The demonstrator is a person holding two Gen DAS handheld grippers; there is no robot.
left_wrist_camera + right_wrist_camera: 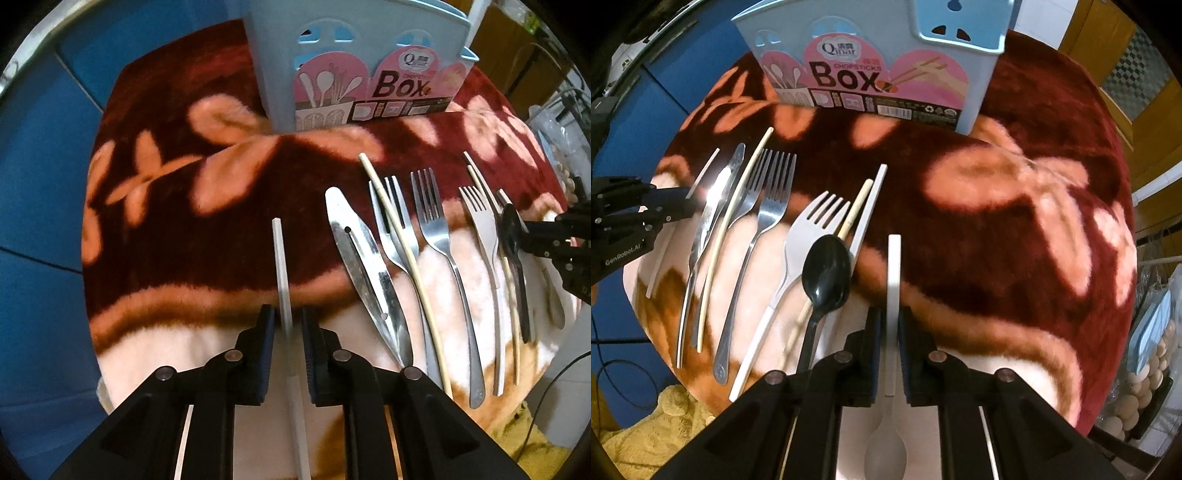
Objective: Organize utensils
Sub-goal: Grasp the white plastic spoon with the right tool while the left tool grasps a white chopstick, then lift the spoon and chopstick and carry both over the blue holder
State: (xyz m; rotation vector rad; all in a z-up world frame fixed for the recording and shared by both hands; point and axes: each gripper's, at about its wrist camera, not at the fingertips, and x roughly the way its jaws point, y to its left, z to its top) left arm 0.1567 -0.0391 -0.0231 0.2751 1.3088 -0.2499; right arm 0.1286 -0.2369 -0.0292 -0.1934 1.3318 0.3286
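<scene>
My left gripper is shut on a white chopstick, which points away from me toward the light blue utensil box. In the right wrist view, my right gripper is shut on the handle of a white spoon, whose bowl lies back under the gripper. The box stands at the far edge. Between the grippers lie a metal knife, metal forks, a wooden chopstick, a white plastic fork and a black spoon.
A dark red flowered blanket covers the round table. A yellow towel lies below its near edge, and eggs sit off to the right. Blue panels stand on the left. Cables hang at both sides.
</scene>
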